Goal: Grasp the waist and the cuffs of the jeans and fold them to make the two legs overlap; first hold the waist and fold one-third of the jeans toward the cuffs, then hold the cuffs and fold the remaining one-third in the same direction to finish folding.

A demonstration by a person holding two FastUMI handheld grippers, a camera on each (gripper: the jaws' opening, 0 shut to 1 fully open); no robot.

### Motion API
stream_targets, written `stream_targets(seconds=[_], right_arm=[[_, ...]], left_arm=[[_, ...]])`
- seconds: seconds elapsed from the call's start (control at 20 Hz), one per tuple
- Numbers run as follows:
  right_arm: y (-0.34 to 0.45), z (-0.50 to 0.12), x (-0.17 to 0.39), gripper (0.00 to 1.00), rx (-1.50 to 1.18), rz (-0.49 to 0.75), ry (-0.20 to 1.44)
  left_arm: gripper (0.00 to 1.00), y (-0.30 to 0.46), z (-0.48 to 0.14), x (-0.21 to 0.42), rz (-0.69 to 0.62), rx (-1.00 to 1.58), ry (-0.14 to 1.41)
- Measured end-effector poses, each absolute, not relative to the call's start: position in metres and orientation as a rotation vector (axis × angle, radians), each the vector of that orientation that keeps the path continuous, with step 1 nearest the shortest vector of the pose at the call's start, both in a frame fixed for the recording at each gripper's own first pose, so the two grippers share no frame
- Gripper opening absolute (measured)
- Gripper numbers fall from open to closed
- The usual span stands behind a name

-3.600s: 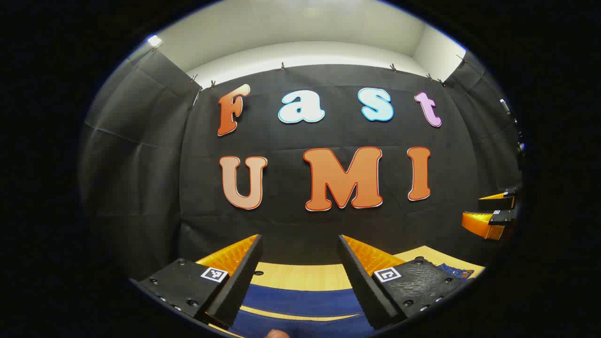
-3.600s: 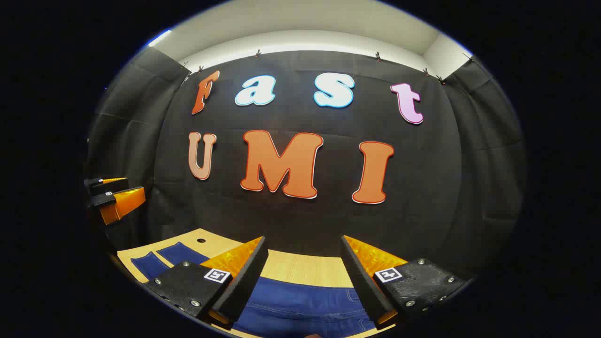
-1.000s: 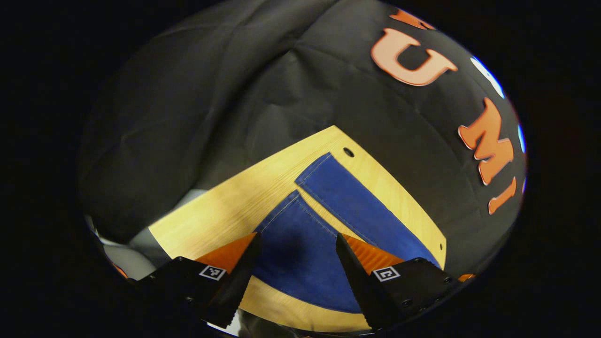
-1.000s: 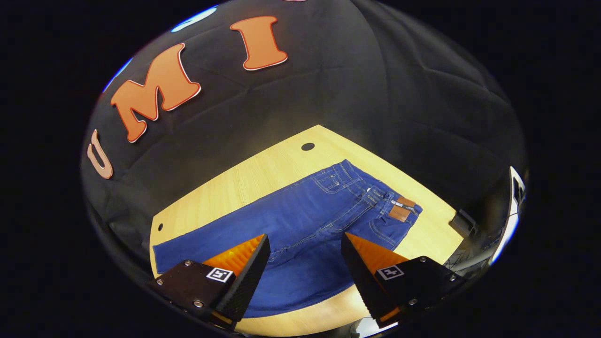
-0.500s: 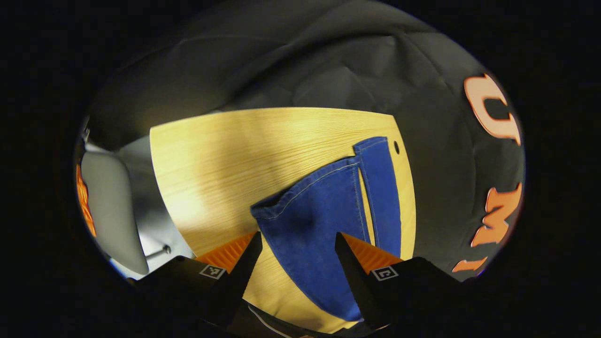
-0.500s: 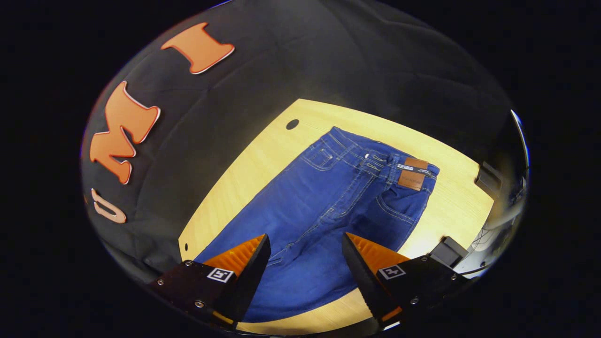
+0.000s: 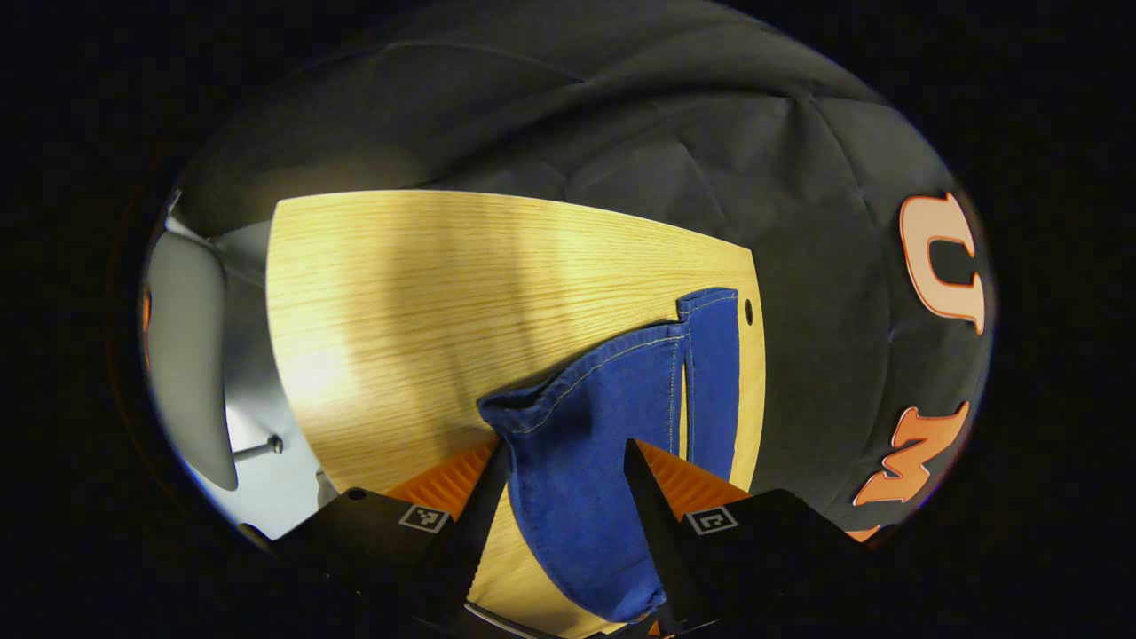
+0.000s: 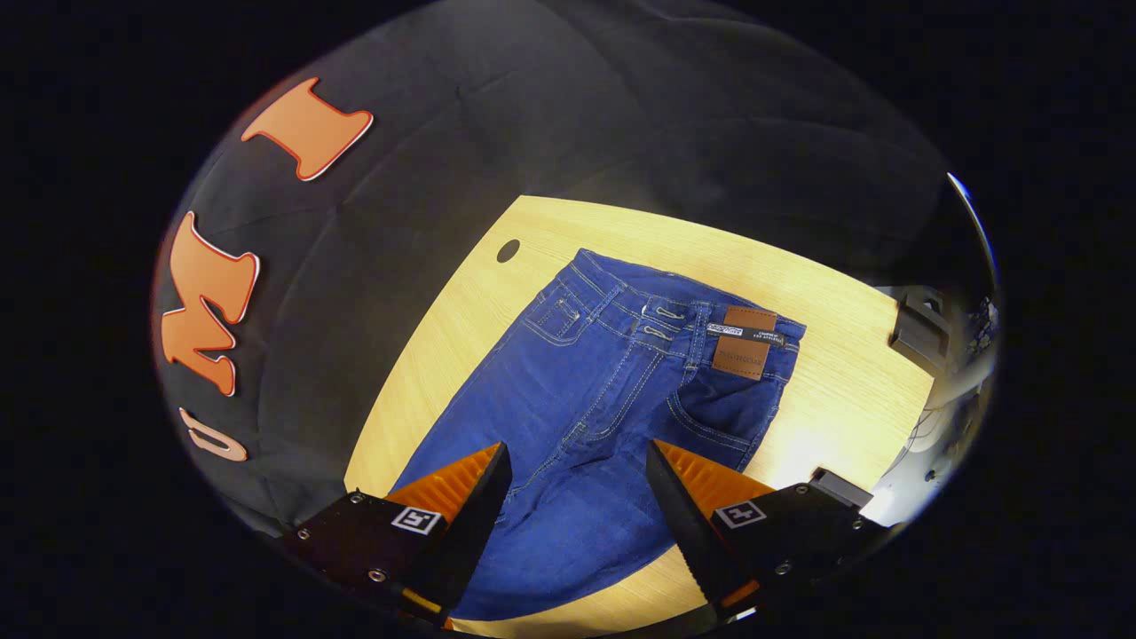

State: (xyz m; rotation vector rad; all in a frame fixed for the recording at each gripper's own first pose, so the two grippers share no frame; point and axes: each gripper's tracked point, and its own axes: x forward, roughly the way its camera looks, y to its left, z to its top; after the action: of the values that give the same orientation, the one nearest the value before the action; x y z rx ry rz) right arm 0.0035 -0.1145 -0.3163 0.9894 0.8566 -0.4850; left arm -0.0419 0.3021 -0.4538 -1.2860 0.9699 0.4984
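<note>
Barely started, by my reading. Nearest me, I am straddling the near leg's cuff (image 7: 541,413) with the left gripper (image 7: 561,466), fingers parted around the denim and possibly brushing its edges; the cuff corner is bunching up off the table (image 7: 399,293), though I cannot tell if it is truly pinched. I am hovering the right gripper (image 8: 577,466) spread wide above the thigh of the jeans (image 8: 603,382). Farther off, the second cuff (image 7: 714,306) is lying flat beside the first, and the waist (image 8: 674,315) with its leather patch (image 8: 744,342) is resting spread out. Legs are not overlapping yet; both thirds are remaining.
</note>
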Motion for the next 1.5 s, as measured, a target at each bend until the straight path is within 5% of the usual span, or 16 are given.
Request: stream_targets(seconds=[0.25,0.45,0.5,0.55,1.05,1.3,1.35,1.4,1.45,1.5], right_arm=[[-0.119,-0.333,-0.005,0.96,1.001,-0.501,0.879],[-0.132,-0.341,-0.02,0.96,1.016,-0.519,0.888],[-0.141,-0.342,-0.025,0.96,1.024,-0.537,0.882],[-0.148,-0.344,-0.031,0.96,1.035,-0.552,0.88],[-0.206,-0.407,-0.067,0.96,1.133,-0.775,0.928],[-0.211,-0.429,-0.052,0.91,1.14,-0.735,0.969],[-0.212,-0.431,-0.057,0.72,1.122,-0.743,0.985],[-0.217,-0.434,-0.059,0.68,1.122,-0.743,0.982],[-0.212,-0.436,-0.056,0.48,1.159,-0.747,0.963],[-0.214,-0.434,-0.05,0.42,1.23,-0.767,0.909]], left_arm=[[0.71,0.291,-0.466,-0.013,0.473,-1.318,0.929],[0.16,0.284,-0.474,-0.009,0.485,-1.319,0.898],[0.16,0.291,-0.473,-0.021,0.523,-1.276,0.913],[0.02,0.294,-0.472,-0.022,0.532,-1.258,0.899],[0.01,0.286,-0.407,-0.006,0.457,-1.061,0.87],[0.01,0.28,-0.386,0.0,0.454,-1.051,0.85],[0.01,0.279,-0.383,0.001,0.456,-1.05,0.843],[0.01,0.279,-0.381,0.002,0.456,-1.047,0.839],[0.01,0.276,-0.379,0.002,0.451,-1.044,0.838],[0.01,0.274,-0.377,0.003,0.448,-1.039,0.841]])
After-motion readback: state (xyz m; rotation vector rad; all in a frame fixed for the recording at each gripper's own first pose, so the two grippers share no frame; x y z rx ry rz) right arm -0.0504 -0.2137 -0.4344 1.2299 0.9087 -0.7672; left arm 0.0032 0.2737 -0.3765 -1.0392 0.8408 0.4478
